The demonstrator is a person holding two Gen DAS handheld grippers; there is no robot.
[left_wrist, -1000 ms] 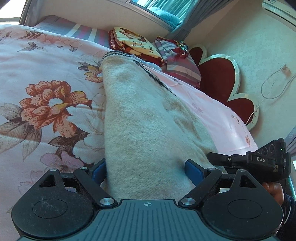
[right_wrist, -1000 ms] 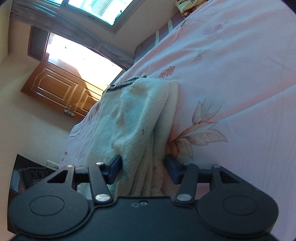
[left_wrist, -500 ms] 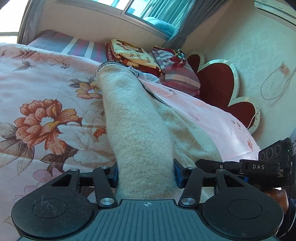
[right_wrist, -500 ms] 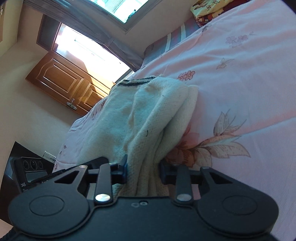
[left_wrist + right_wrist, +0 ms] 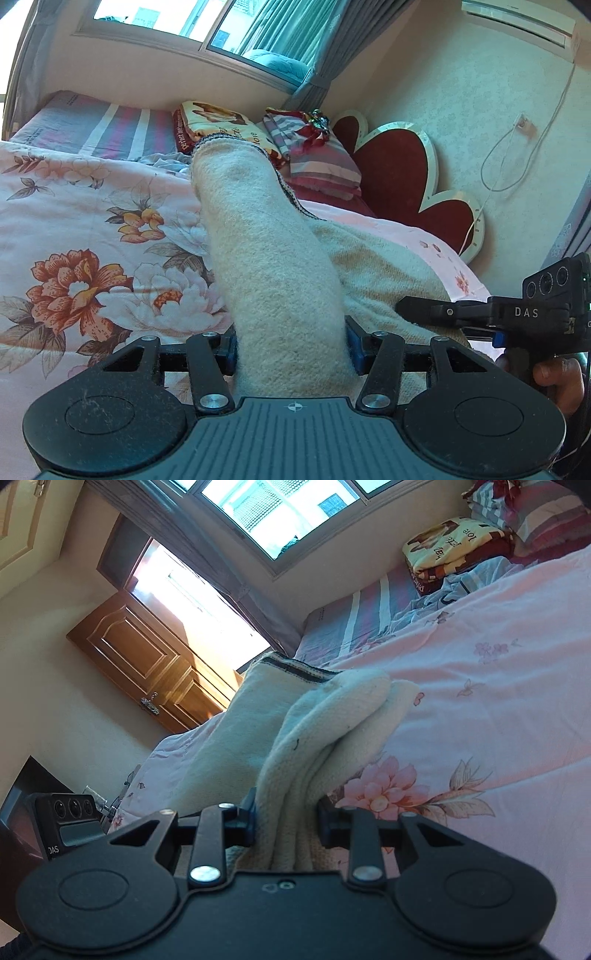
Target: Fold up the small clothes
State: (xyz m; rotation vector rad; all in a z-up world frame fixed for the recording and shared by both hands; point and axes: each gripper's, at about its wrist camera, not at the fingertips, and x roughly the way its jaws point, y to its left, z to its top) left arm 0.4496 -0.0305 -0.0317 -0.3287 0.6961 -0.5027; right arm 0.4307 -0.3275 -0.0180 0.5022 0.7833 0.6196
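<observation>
While your left claw (image 5: 290, 345) and right claw (image 5: 286, 818) pinch it, the cream woolly garment (image 5: 266, 236) stretches lengthwise toward the frame's top.

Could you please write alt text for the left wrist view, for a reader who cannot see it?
The left claw is shut on a bunched cream knit garment that stretches away over a pink floral bedspread. The right claw grips the same garment at the right edge; folded bedding lies beyond.
</observation>
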